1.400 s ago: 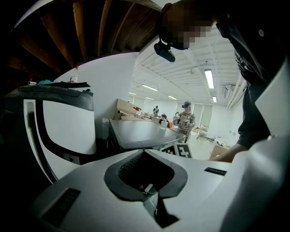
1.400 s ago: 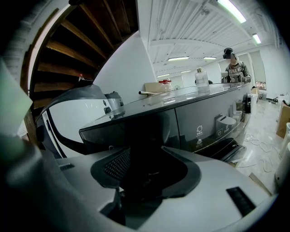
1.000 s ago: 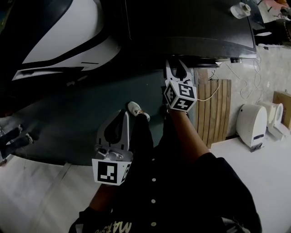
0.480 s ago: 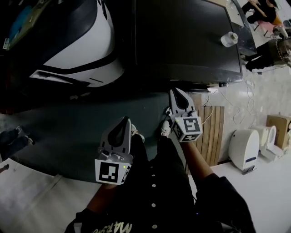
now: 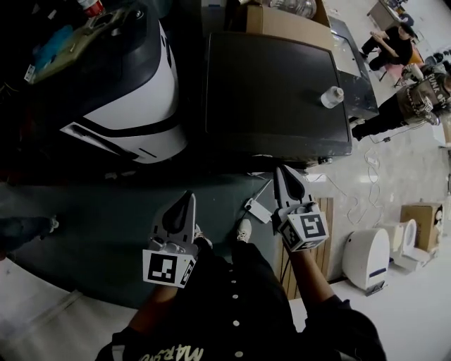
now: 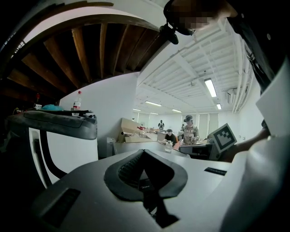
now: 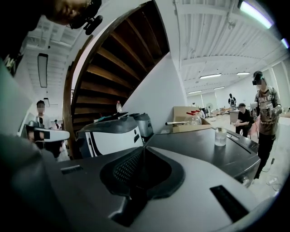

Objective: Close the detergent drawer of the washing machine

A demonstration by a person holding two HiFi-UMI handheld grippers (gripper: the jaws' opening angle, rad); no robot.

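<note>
The washing machine point(image 5: 275, 84) is a dark box seen from above; its flat top also shows in the right gripper view point(image 7: 213, 149). Its front face is edge-on along the near rim, so I cannot make out the detergent drawer. My right gripper point(image 5: 284, 173) hangs just in front of that rim, apart from it. Its jaws are closing and stand together with nothing between them point(image 7: 143, 148). My left gripper point(image 5: 184, 201) floats further left and lower, shut and empty point(image 6: 144, 152), pointing past the machine.
A small clear cup point(image 5: 330, 96) stands on the washer's right side. A white-and-black machine point(image 5: 127, 92) is to the left, a cardboard box point(image 5: 282, 17) behind. A wooden slat panel point(image 5: 324, 233) and white appliance point(image 5: 366, 257) sit right. People point(image 5: 394, 42) are at the far right.
Both grippers have risen. The right one came away from under the washer's front rim and its jaws went from open to shut. The view now takes in the whole washer top.
</note>
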